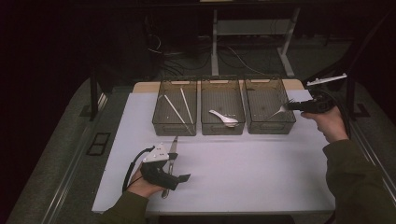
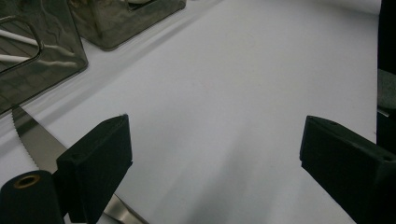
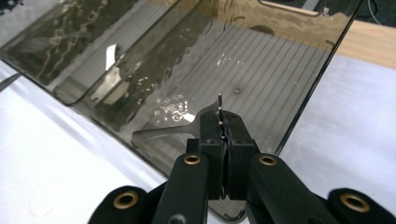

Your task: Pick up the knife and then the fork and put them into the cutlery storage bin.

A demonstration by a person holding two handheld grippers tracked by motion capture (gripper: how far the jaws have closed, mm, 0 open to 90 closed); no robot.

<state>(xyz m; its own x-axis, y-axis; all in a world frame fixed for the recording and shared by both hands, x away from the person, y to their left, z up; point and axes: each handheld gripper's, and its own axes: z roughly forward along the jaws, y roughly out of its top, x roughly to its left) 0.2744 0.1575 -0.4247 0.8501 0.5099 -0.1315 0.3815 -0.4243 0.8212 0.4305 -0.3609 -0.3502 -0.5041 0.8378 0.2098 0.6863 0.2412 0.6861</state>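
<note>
While three bins [image 1: 223, 122] stand abreast, right tongs [image 1: 293, 106] grip one fork [image 1: 279, 110].

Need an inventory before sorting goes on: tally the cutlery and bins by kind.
Bins: 3
Chopsticks: 2
Spoon: 1
Fork, held by the right gripper: 1
Knife by the open left gripper: 1
Total: 8

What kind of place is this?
Probably a lab or workshop bench set up for sorting cutlery: a white-covered table, three clear bins, hand-held grippers with cameras, and cables on the floor behind.
</note>
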